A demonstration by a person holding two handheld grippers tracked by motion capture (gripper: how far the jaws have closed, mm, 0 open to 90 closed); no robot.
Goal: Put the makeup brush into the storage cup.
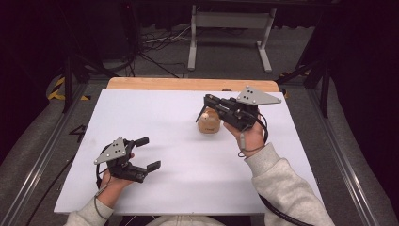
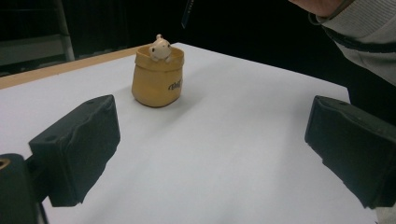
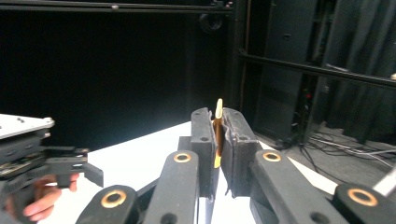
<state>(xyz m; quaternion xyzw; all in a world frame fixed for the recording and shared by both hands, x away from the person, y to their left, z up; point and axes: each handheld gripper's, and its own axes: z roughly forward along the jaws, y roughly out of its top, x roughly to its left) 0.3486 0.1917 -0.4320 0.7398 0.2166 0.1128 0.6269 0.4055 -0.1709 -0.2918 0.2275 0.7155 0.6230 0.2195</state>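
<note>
right gripper (image 1: 205, 104) is held above the far right part of the white table (image 1: 188, 155), its jaws clenched on a thin yellow-orange stick (image 3: 218, 133). in the right gripper view the stick stands on edge between the two black pads, its pale tip poking out above them and a short length showing below. in the high view a dark thin piece hangs slantwise from the jaw tips, down toward the pot; i cannot tell there whether it touches the pot.

small tan pot (image 1: 209, 123) stands upright on the table just below and beside the right gripper's tips. in the left gripper view the pot (image 2: 157, 78) is sack-shaped with dark lettering on its side, and a small cream animal figure (image 2: 160, 47) peeks over its rim.

left gripper (image 1: 147, 153) sits low over the near left of the table, well apart from the pot, jaws released and spread wide with bare table between them. its view looks straight across the table at the pot. the person's grey sleeve (image 1: 282, 181) runs in from the bottom right.

wooden edge (image 1: 188, 84) of the table shows along the far side.
</note>
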